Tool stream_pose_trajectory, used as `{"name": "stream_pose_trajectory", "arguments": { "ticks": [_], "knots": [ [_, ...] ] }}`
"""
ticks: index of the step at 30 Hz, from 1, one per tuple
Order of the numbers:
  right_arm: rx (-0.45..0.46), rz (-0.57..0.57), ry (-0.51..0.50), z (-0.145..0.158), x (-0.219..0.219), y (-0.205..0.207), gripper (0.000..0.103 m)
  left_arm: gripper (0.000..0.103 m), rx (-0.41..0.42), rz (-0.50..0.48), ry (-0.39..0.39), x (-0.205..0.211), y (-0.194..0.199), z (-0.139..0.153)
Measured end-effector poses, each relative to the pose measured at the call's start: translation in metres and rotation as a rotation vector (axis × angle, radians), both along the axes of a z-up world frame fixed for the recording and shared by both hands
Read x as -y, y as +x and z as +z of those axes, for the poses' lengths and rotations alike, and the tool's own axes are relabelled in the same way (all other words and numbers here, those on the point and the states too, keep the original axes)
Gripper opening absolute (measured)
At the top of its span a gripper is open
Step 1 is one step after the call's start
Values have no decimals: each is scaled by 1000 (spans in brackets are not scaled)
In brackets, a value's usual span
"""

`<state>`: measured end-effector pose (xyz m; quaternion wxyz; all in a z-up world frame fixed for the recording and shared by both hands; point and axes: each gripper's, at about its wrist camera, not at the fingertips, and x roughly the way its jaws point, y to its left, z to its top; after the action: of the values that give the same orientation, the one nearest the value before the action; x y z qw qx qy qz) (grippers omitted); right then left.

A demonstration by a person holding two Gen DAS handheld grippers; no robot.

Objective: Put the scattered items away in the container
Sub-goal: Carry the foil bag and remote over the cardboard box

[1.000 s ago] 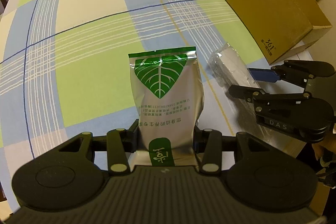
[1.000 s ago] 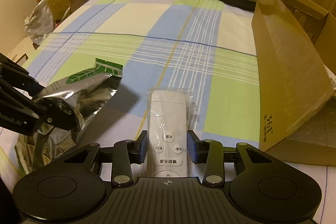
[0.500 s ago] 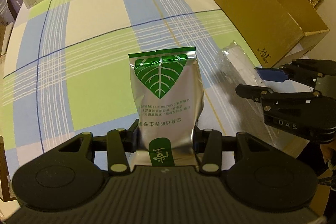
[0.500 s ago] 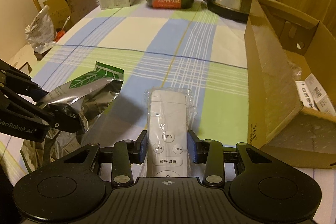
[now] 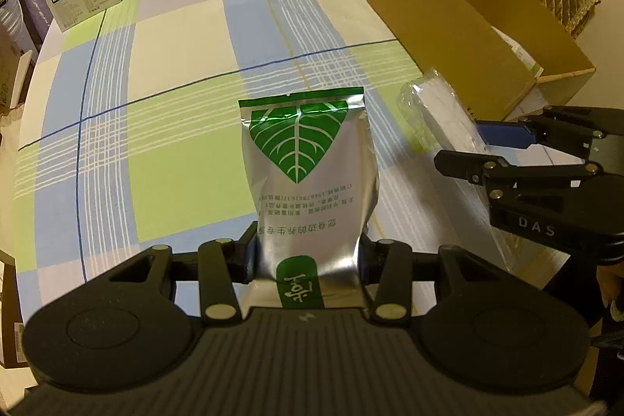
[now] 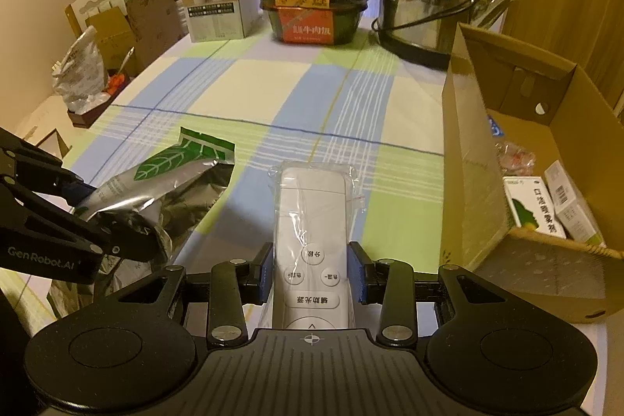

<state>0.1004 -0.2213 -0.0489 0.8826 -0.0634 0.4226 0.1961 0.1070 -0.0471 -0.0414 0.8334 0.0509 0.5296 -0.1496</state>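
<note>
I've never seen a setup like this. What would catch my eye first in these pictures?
Probably the shiny silver pouch with the green leaf, clamped in the left gripper above the checked tablecloth. Next, the white remote in clear wrap, held by the right gripper. To its right sits an open cardboard box that already holds a few small packets.

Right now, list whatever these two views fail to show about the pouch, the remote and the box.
- Pouch: its bottom end is hidden behind the left gripper body in the left wrist view.
- Remote: its lower buttons are covered by the right gripper body in the right wrist view.
- Box: its near wall hides part of the inside; the right edge cuts it off.
</note>
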Motion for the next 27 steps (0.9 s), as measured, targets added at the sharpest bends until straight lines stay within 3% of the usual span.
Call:
{"name": "stream_pose_trajectory", "arguments": {
  "ticks": [27],
  "knots": [
    [113, -59, 17, 57, 37, -21, 41, 40, 127, -25, -39, 30, -18, 54]
  ]
}}
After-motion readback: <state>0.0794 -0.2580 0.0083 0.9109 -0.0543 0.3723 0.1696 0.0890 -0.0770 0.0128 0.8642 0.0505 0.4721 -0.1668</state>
